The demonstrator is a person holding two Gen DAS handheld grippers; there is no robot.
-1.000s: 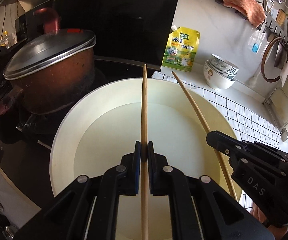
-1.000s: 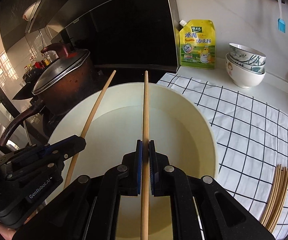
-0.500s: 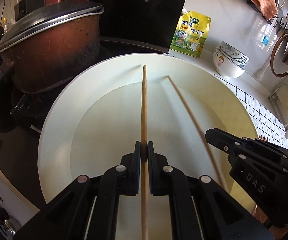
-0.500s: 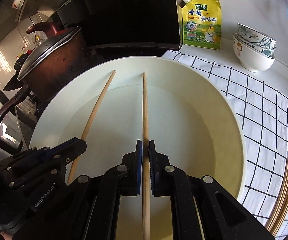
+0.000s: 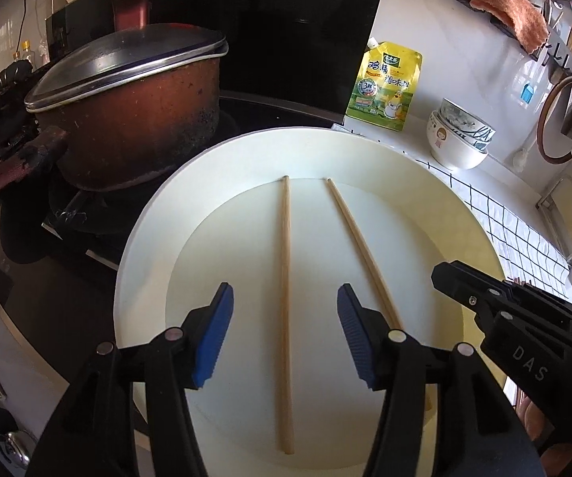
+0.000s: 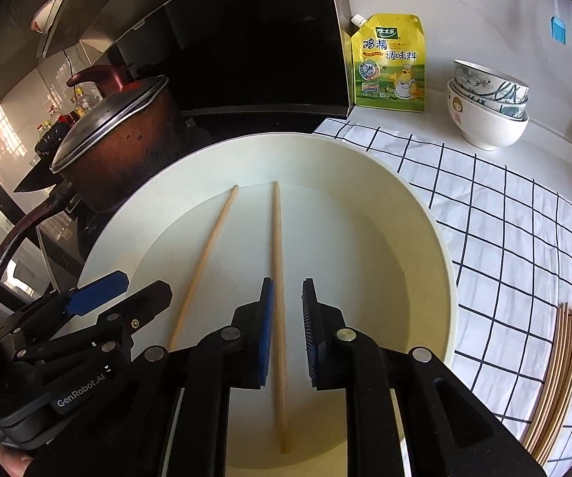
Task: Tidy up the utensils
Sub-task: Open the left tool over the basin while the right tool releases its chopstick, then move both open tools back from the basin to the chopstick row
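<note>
Two wooden chopsticks lie side by side in a wide cream basin (image 5: pixel 154 246) (image 6: pixel 425 214). My left gripper (image 5: pixel 284 298) is open wide over the left chopstick (image 5: pixel 285 254), which lies loose between its jaws. My right gripper (image 6: pixel 288 294) is open a little over the right chopstick (image 6: pixel 278 278), apart from it. In the left wrist view the right chopstick (image 5: pixel 359 238) and the right gripper (image 5: pixel 497 314) show. In the right wrist view the left chopstick (image 6: pixel 206 258) and the left gripper (image 6: pixel 99 298) show.
A brown lidded pot (image 5: pixel 127 95) (image 6: pixel 115 147) stands on the stove left of the basin. A yellow seasoning pouch (image 6: pixel 389 63) and stacked bowls (image 6: pixel 489 107) stand at the back. Several more chopsticks (image 6: pixel 556 373) lie on the checked cloth (image 6: pixel 524 238) at the right.
Both grippers lowered their chopsticks into the basin and opened. The chopsticks now lie loose on the basin floor. The left jaws opened wide, the right ones a little.
</note>
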